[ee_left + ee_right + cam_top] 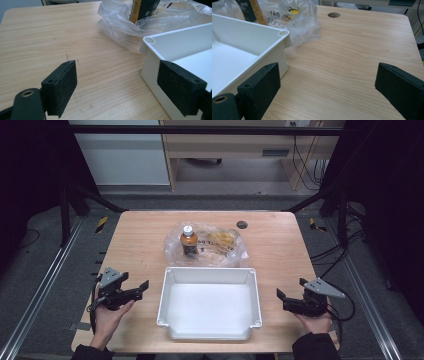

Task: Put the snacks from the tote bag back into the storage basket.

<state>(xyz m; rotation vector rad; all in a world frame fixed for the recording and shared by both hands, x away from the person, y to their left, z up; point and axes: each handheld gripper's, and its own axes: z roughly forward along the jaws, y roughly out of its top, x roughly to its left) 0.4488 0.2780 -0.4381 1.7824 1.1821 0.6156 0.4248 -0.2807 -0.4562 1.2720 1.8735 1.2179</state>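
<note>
A white tray sits empty at the table's near middle. Behind it lies a clear plastic bag holding an upright bottle with an orange top and a yellowish packet. My left gripper rests left of the tray, held by a hand, jaws open and empty. My right gripper rests right of the tray, open and empty too. In the left gripper view the tray corner and the bag lie ahead of the gripper. The right gripper view shows the gripper, tray rim and bag.
The wooden table has a round cable hole at the back right. Dark metal frame rails run along both sides of the table. Bare wood lies left and right of the tray.
</note>
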